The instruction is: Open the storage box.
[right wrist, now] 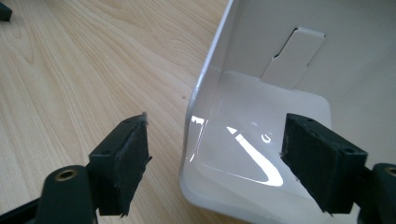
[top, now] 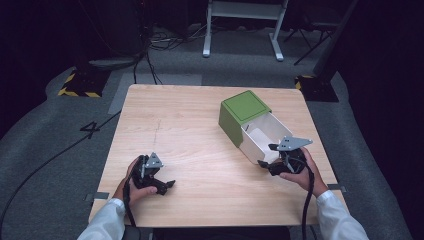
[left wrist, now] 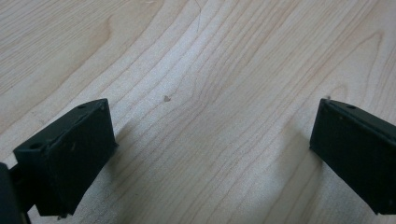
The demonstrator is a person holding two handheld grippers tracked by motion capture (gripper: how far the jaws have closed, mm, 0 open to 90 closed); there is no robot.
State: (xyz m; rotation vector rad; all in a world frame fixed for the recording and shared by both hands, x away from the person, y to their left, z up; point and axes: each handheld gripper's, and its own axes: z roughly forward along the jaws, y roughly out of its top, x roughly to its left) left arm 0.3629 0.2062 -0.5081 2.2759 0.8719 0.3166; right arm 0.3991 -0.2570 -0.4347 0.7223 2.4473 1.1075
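I've got the left gripper (top: 159,181) low over bare table (top: 200,130) at the near left, jaws wide apart w/ nothing between them, just wood grain. My right gripper (top: 272,159) sits at the near right, also spread open, straddling the near wall of the white tray (top: 257,142): one jaw outside over the wood, the other inside over the glossy floor. I can't tell if either jaw touches the wall. Tray sticks partway out of the green sleeve (top: 242,112), right-centre of table.
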